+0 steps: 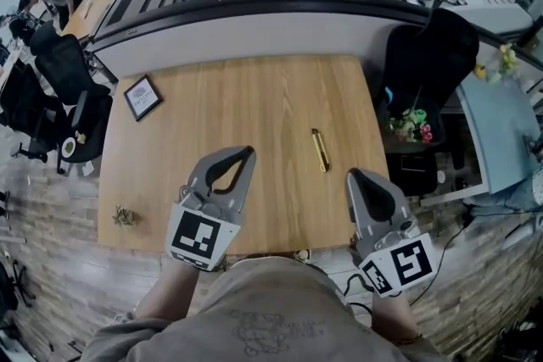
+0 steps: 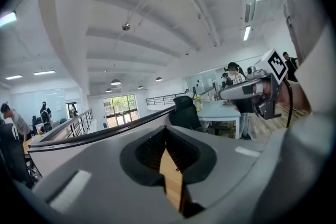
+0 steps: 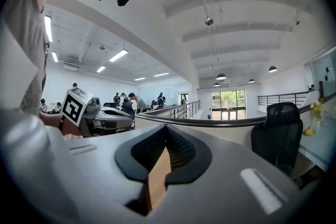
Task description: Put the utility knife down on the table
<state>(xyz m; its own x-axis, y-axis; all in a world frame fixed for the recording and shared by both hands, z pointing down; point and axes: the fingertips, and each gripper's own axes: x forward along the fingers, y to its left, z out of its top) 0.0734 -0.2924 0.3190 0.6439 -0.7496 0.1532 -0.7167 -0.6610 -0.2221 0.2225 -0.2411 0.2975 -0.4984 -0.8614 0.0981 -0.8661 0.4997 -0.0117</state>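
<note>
Nearest the lens on my feed is the person's grey shirt, filling the bottom of the head view below the table's near edge. Off the table's left side stand black office chairs on the floor. On the table's near left corner lies a small greenish clump, too small for me to identify, and towards its far left corner sits a small dark-framed card, lying flat and turned at an angle.

The left hand-held gripper hovers above the table's near edge, left of centre. In the left gripper view its jaw tips meet with nothing between them; only the table's wood shows through the gap behind the tips.

The utility knife, slim and yellow, lies flat on the table right of centre, lengthwise from near to far, clear of both tools.

The right hand-held gripper hangs over the table's near right corner. I read its jaws in the right gripper view as closed and empty. Beyond the table's right edge stands another black chair.
</note>
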